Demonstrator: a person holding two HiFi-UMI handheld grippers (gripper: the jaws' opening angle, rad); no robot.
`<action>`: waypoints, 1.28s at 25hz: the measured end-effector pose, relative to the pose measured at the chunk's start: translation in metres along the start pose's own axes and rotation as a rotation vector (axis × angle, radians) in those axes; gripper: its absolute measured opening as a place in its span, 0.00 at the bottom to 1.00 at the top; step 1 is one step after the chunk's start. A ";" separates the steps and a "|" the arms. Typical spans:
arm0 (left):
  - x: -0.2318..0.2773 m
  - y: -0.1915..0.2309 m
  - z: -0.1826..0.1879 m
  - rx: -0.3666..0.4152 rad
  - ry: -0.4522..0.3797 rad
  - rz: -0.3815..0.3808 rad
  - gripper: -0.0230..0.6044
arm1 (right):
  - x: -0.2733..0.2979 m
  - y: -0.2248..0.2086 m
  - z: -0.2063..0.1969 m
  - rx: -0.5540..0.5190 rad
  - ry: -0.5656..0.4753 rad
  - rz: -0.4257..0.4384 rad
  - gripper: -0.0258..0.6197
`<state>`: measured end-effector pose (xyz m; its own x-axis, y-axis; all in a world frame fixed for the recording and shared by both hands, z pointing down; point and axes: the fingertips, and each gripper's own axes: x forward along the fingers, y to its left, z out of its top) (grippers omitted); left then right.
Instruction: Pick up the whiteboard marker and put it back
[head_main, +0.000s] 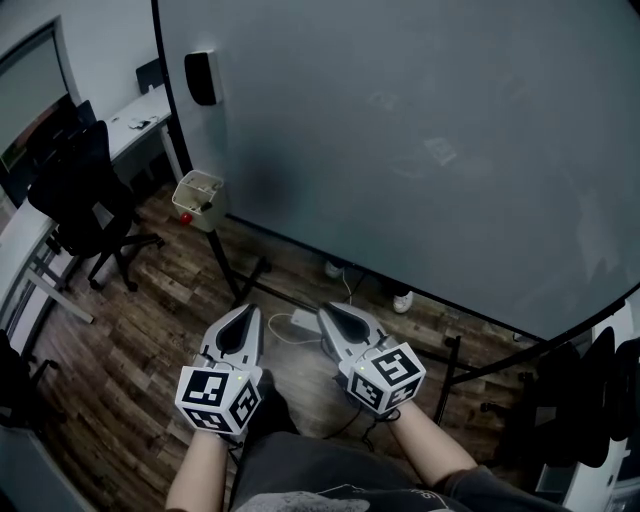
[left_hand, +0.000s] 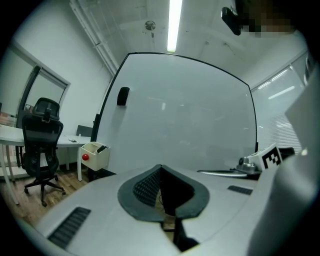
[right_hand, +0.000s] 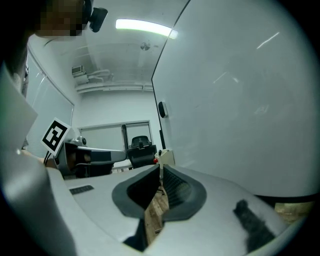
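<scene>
A cream holder box (head_main: 198, 196) hangs at the lower left corner of the big whiteboard (head_main: 420, 130). A dark marker (left_hand: 101, 148) lies in this box (left_hand: 94, 155), and there is a red knob (left_hand: 85, 157) on its front. Both grippers are low in the head view, well short of the box and pointing toward the board. My left gripper (head_main: 247, 311) (left_hand: 159, 167) is shut with its tips touching and nothing in it. On my right gripper (head_main: 324, 311) (right_hand: 161, 169) the jaws stand a narrow slit apart, with nothing between them.
A black eraser (head_main: 201, 78) sticks to the board's upper left. A black office chair (head_main: 85, 190) and a white desk (head_main: 135, 118) stand to the left. The board's stand legs (head_main: 232, 275), a power strip (head_main: 305, 322) and cables lie on the wood floor ahead.
</scene>
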<state>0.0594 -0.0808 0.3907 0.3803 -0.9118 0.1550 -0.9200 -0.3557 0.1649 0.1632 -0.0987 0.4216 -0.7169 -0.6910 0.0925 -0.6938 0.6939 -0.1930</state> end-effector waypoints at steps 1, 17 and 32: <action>-0.004 -0.005 -0.001 0.002 0.001 -0.001 0.06 | -0.005 0.003 -0.002 -0.008 0.006 0.003 0.10; -0.066 -0.058 -0.027 -0.008 0.024 -0.003 0.06 | -0.082 0.026 -0.019 -0.024 0.023 -0.065 0.08; -0.092 -0.047 -0.035 -0.035 0.010 0.034 0.06 | -0.087 0.049 -0.029 -0.045 0.059 -0.049 0.07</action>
<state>0.0707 0.0267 0.4028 0.3503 -0.9210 0.1706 -0.9284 -0.3173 0.1934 0.1898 0.0007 0.4323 -0.6839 -0.7122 0.1585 -0.7296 0.6687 -0.1433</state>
